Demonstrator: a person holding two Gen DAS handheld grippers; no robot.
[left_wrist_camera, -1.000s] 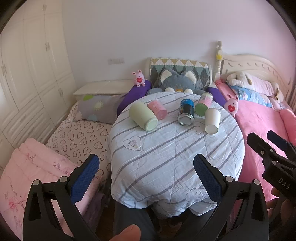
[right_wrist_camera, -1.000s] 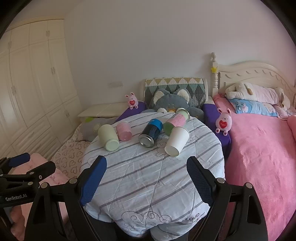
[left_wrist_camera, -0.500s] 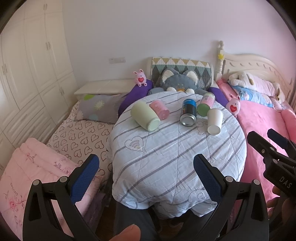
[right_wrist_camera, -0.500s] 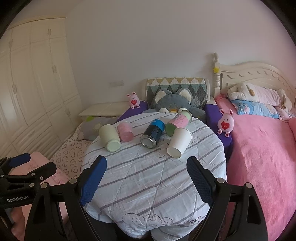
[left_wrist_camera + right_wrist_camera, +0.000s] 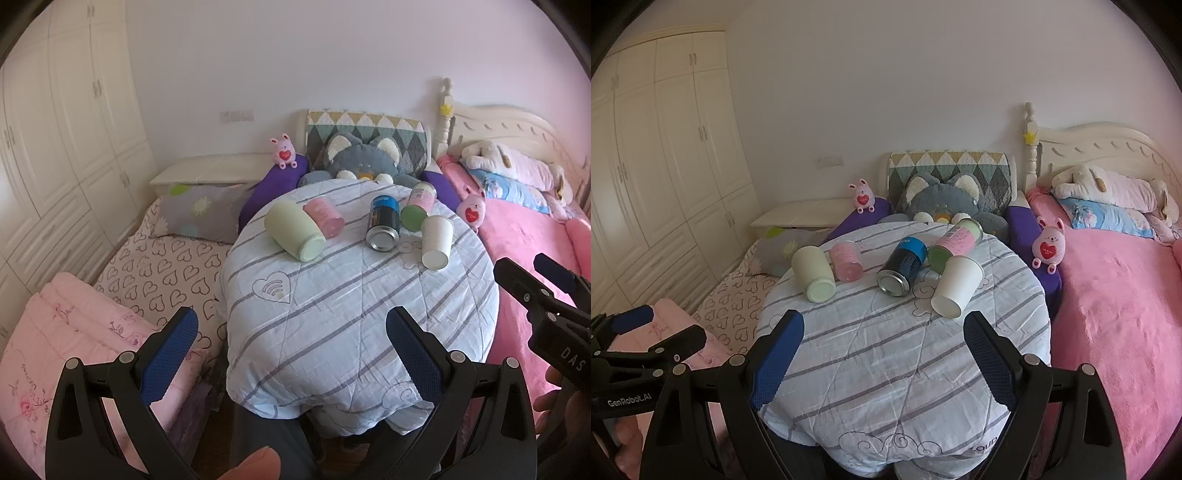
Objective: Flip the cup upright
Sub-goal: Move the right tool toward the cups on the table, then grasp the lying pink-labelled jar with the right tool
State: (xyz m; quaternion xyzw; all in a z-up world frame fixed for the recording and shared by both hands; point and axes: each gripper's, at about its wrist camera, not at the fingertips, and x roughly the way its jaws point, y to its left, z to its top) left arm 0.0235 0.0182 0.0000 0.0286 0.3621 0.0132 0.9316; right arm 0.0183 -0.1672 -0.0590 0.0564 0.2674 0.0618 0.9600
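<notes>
Several cups and cans lie on their sides on a round table [image 5: 354, 317] [image 5: 886, 354] with a striped cloth. From left: a pale green cup [image 5: 294, 232] [image 5: 812, 272], a pink cup [image 5: 324, 216] [image 5: 846, 260], a dark blue can [image 5: 383, 223] [image 5: 900, 266], a pink-and-green can [image 5: 417, 206] [image 5: 955, 243] and a white paper cup [image 5: 436, 241] [image 5: 956, 286]. My left gripper [image 5: 291, 354] and right gripper [image 5: 882, 354] are open and empty, held short of the table's near edge. The right gripper also shows at the right of the left wrist view [image 5: 543, 291].
A bed with a pink blanket [image 5: 1115, 302] stands to the right. A heart-print mattress [image 5: 162, 258] and folded pink quilt [image 5: 55, 339] lie to the left. A grey cat plush [image 5: 942, 199] and pink bunny toys [image 5: 1049, 245] sit behind the table. White wardrobes [image 5: 657, 155] line the left wall.
Both grippers have drifted slightly; the table and cups sit a little lower and further right in the views. Jaws stay open. Nothing on the table has moved.
</notes>
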